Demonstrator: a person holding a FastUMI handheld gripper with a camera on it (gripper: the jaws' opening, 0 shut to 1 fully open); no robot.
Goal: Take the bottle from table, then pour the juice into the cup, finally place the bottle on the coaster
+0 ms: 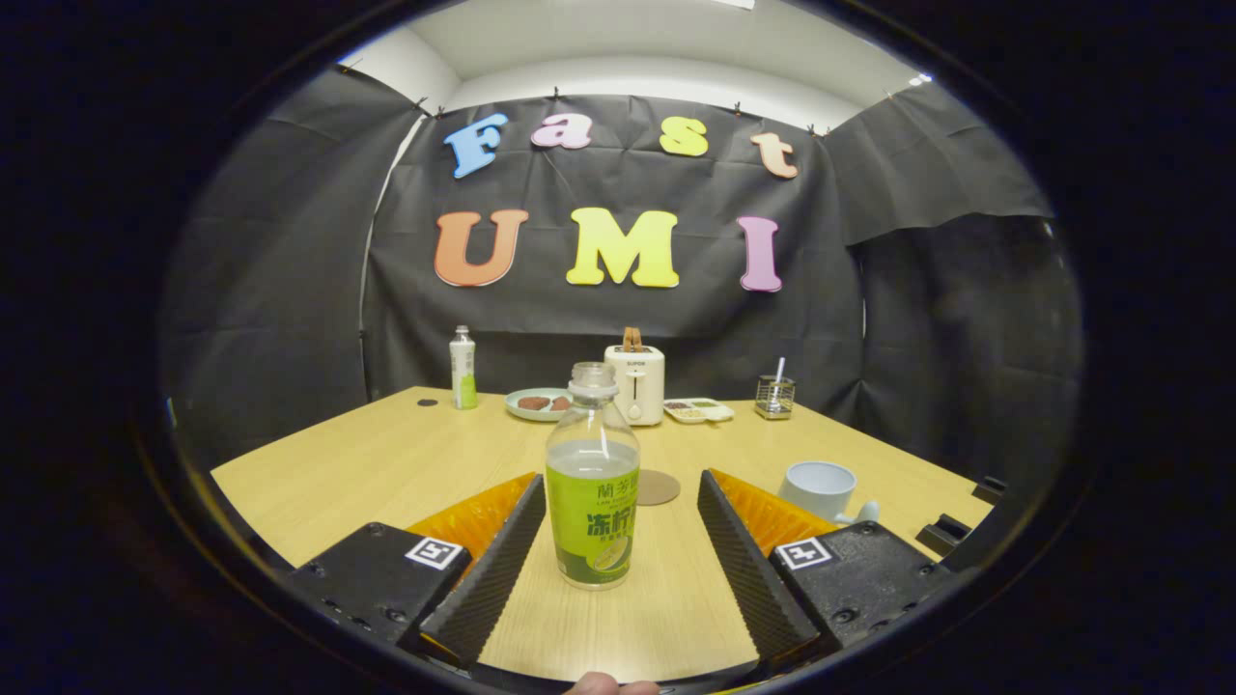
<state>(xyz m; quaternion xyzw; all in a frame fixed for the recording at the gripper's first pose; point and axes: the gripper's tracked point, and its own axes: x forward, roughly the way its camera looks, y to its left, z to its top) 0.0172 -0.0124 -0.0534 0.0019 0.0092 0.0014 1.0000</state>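
Task start: bottle (592, 483) stands uncapped on the table (338, 473) between the gripper (622, 502) fingers, jaws apart, apparently untouched; cup (819, 487) and coaster (658, 486) await.

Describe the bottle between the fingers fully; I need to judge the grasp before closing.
The bottle is clear plastic, capless, with an open neck, and stands upright on the wooden table. A green label wraps its lower body; pale liquid fills it to about the shoulder. It sits between the fingers of the open gripper, closer to the left one, with a gap on each side. Nothing touches it but the table.
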